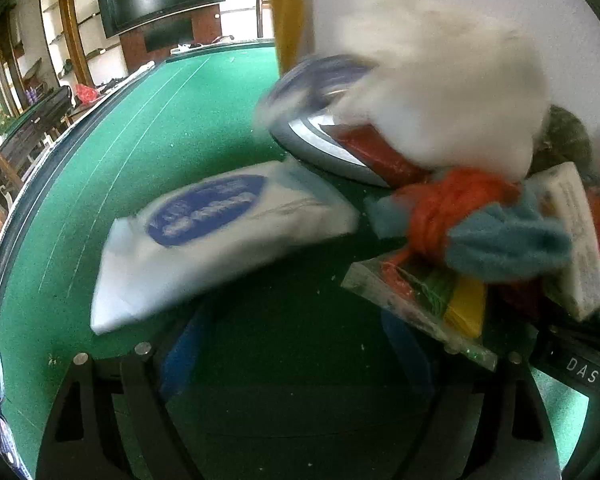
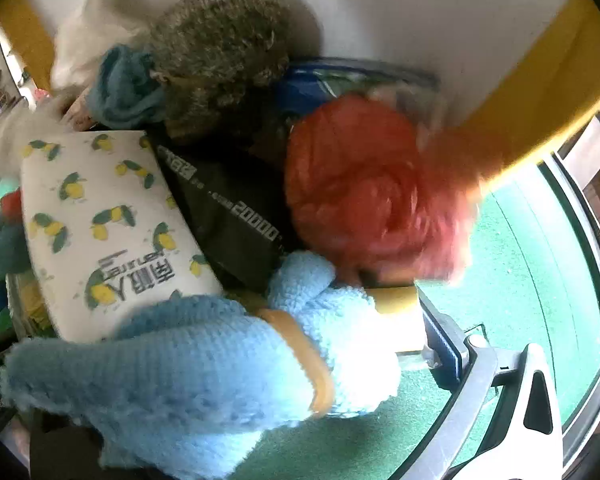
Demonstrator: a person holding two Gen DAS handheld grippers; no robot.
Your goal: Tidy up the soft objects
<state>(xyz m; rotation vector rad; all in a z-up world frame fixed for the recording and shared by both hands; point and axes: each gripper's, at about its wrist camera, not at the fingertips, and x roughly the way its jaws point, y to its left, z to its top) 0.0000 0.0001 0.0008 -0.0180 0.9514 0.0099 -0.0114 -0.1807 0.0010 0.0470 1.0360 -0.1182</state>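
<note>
My left hand-held gripper [image 1: 296, 344]: spread wide, holding nothing.
My right hand-held gripper: grip hidden, cannot tell.
Soft pile: light-blue knit [image 2: 188, 376], orange yarn [image 2: 356, 196], heaped on green worktop [image 1: 148, 120].
In my way: white tissue pack [image 1: 220, 240].

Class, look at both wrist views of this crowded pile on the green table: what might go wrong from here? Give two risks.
1. The pile is packed tight: pulling the light blue knit item may drag the lemon-print pack or the orange yarn ball along.
2. The white tissue pack lies loose beside the pile, so a sweeping move might push it across the green table.
</note>
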